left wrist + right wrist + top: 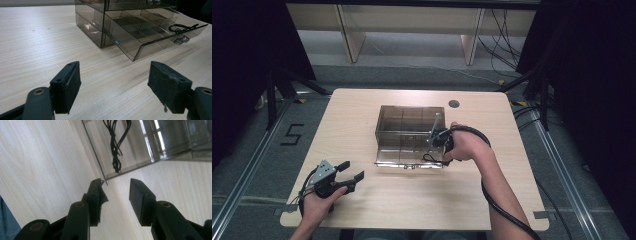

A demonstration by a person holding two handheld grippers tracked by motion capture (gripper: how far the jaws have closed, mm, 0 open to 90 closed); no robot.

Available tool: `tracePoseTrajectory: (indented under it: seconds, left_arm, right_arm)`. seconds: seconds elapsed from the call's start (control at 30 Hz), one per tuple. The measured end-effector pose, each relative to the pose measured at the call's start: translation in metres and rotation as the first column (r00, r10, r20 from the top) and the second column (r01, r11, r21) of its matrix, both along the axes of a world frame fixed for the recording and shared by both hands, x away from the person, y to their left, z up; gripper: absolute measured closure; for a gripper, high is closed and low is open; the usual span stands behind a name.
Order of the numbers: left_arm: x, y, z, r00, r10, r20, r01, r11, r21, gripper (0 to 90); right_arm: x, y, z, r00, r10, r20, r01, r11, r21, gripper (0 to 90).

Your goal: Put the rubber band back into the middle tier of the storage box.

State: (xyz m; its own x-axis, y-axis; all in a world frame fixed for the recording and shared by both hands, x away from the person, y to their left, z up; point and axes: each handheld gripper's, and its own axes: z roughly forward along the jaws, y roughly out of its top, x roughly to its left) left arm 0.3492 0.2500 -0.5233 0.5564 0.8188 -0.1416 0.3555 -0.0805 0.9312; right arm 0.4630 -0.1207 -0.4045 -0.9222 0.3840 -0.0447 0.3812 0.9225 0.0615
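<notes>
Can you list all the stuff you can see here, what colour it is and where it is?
Table: one, light wood, fills the middle of the high view.
Drawer box: one, smoky clear plastic, middle of the table.
Drawer: one, same clear plastic, pulled out of the box at the bottom, toward the person.
Black cord: one small bundle, lying in the open drawer near its right end.
Hole in the table: one, dark and round, behind the box to the right.
Left gripper: one, black, jaws apart, near the table's front left, holding nothing.
Right gripper: one, black, jaws apart, at the drawer's right front corner, holding nothing.
</notes>
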Motion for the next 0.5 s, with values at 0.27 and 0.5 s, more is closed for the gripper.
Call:
tracePoseTrajectory:
  seconds: [0.27,0.5]
  left_arm:
    - [0.0,0.0,0.0,1.0,0.001,0.0,-0.001,1.0,0.002,25.4]
    - [0.0,0.0,0.0,1.0,0.002,-0.001,-0.002,1.0,0.0,25.4]
  right_arm:
    - [-0.005,-0.015,-0.001,0.9998,-0.019,0.005,0.019,1.0,0.003,62.7]
    - [-0.01,-0.026,-0.011,0.9996,-0.03,-0.003,0.03,1.0,0.007,62.3]
